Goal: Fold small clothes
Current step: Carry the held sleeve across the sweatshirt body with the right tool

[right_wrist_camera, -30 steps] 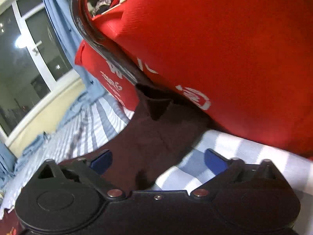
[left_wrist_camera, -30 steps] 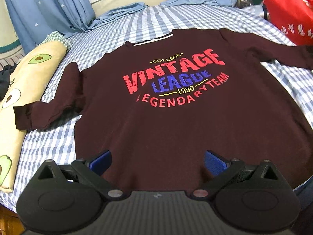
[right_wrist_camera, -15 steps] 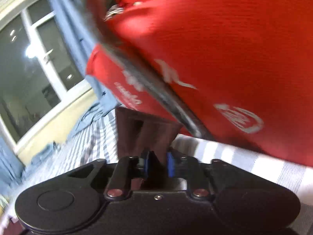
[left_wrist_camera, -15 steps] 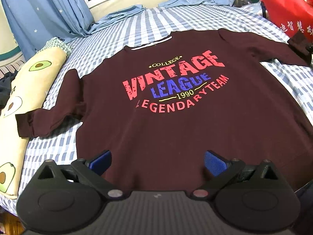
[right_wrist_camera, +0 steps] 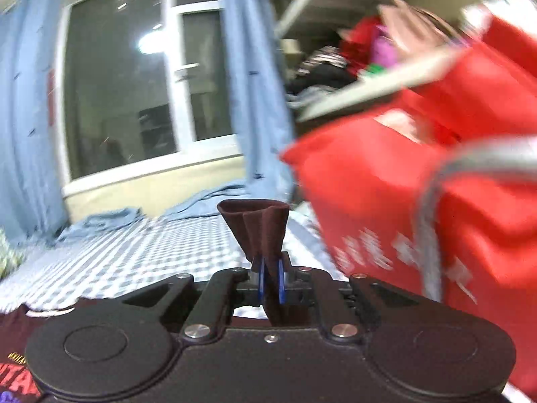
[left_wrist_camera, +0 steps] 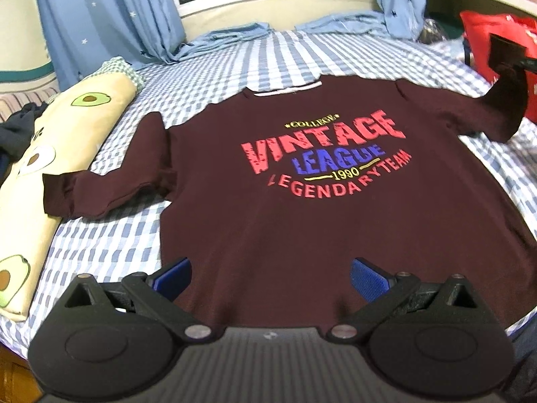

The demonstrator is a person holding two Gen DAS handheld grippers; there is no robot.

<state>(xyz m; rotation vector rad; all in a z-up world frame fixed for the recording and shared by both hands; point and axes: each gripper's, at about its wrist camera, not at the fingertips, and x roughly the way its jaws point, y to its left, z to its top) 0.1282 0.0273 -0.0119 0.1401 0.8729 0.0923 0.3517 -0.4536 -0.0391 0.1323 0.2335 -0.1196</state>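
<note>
A dark maroon long-sleeved sweatshirt (left_wrist_camera: 302,221) with a red and blue "VINTAGE LEAGUE" print lies flat, front up, on a blue-and-white checked bed (left_wrist_camera: 255,57). My left gripper (left_wrist_camera: 268,277) is open and empty above the hem. My right gripper (right_wrist_camera: 270,283) is shut on the cuff of the right sleeve (right_wrist_camera: 260,225) and holds it lifted off the bed; the raised sleeve (left_wrist_camera: 503,110) shows at the far right in the left wrist view. The left sleeve (left_wrist_camera: 97,191) lies flat.
A long avocado-print pillow (left_wrist_camera: 43,158) lies along the bed's left edge. A red bag (right_wrist_camera: 419,201) stands close to the right of my right gripper, also in the left wrist view (left_wrist_camera: 486,27). Blue curtains (left_wrist_camera: 100,16) and a window are behind the bed.
My right gripper closed on the right sleeve's cuff and lifted it up off the bed, turning away from the red bag. My left gripper stayed open and rose a little.
</note>
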